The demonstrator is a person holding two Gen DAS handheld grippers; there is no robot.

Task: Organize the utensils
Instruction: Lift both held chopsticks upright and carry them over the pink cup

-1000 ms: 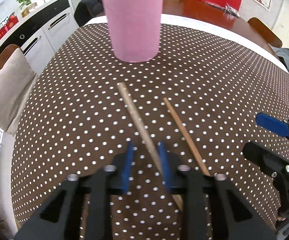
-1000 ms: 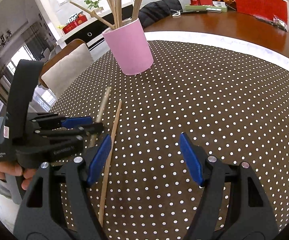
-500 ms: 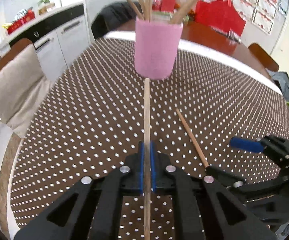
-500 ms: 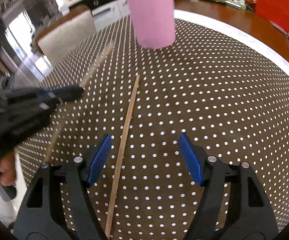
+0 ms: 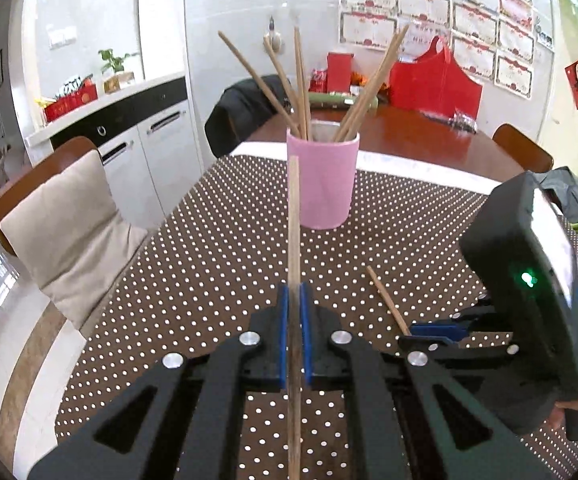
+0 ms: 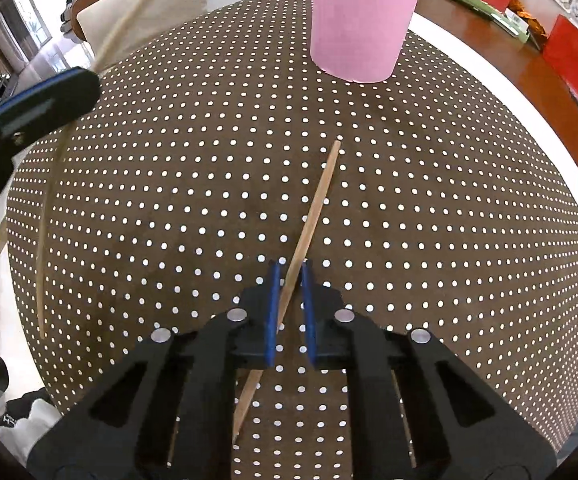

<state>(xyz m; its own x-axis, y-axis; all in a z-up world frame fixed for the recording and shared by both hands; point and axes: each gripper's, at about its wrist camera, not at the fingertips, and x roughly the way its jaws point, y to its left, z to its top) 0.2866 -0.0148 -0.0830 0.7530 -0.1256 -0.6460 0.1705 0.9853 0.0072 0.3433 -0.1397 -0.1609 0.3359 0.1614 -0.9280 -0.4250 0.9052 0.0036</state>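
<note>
Left gripper [image 5: 294, 332]: jaws clamped on a raised chopstick [image 5: 294, 240]. Right gripper [image 6: 289, 304]: jaws nearly shut around a second chopstick [image 6: 313, 216], seemingly touching the dotted tablecloth [image 6: 449, 240] mid-table. Pink holder [image 5: 323, 182] with sticks ahead; cushioned chair [image 5: 65, 216] at the left edge.

The left gripper [image 5: 294, 334] jaws clamp a wooden chopstick [image 5: 294, 240] aimed at the pink cup [image 5: 323, 184]; another chopstick [image 5: 387, 300] lies on the polka-dot desk [image 5: 209, 264].

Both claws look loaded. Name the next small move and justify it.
Probably lift the left claw and tip its chopstick into the pink cup: it is clamped, clear of the tablecloth, and aimed cupward.
</note>
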